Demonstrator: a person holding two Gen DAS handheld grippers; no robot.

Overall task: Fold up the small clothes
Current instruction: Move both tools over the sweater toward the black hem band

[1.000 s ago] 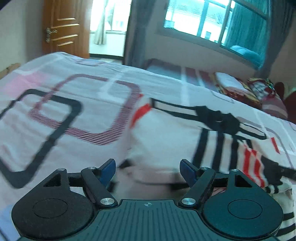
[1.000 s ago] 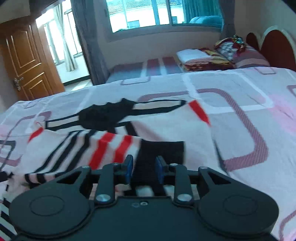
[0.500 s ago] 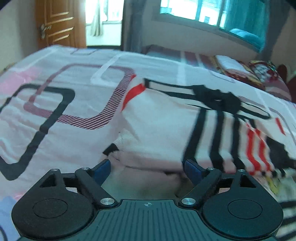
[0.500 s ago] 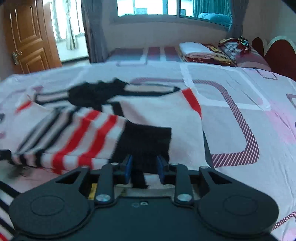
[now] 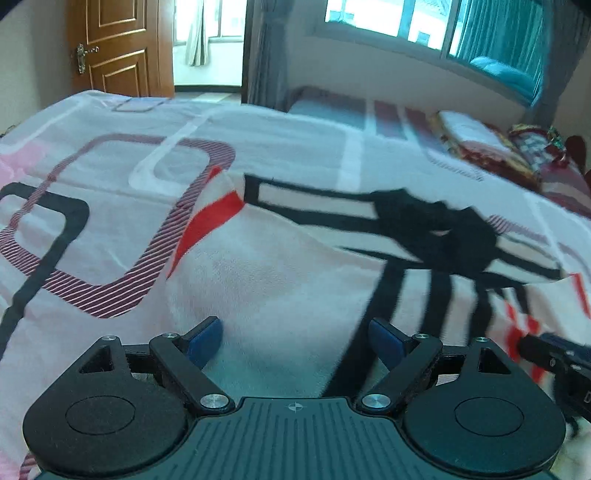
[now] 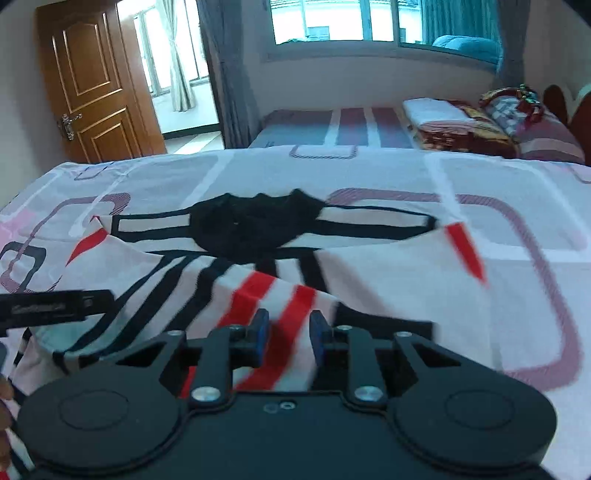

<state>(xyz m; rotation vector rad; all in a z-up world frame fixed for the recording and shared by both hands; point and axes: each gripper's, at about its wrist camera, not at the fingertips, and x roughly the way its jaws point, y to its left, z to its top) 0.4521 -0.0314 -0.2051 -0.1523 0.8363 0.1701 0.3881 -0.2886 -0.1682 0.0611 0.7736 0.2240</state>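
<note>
1. The bed (image 6: 517,184) fills both views under a pale sheet printed with rounded rectangles. Its far edge runs across the frame ahead of me, and bare sheet lies open to the left of the garment and to its right.

2. A second bed (image 6: 351,125) stands beyond that far edge, below the window (image 6: 332,22). Folded bedding (image 6: 458,122) is stacked at its right end, and a brown door (image 6: 96,85) stands at the left.

3. The small garment (image 6: 399,280), white with black and red stripes and a black patch near the collar, lies spread on the sheet, its collar end toward the far edge. One sleeve, striped red and black, is folded across the body.

4. My right tool (image 6: 286,332) is clamped on that folded sleeve, the blue pads nearly together with striped cloth between them.

5. My left tool (image 5: 295,338) hovers low over the white left part of the garment (image 5: 280,280), its blue pads spread wide apart with nothing between them.

6. The left tool's dark side juts in at the left edge of the right wrist view, just beside the striped sleeve.
</note>
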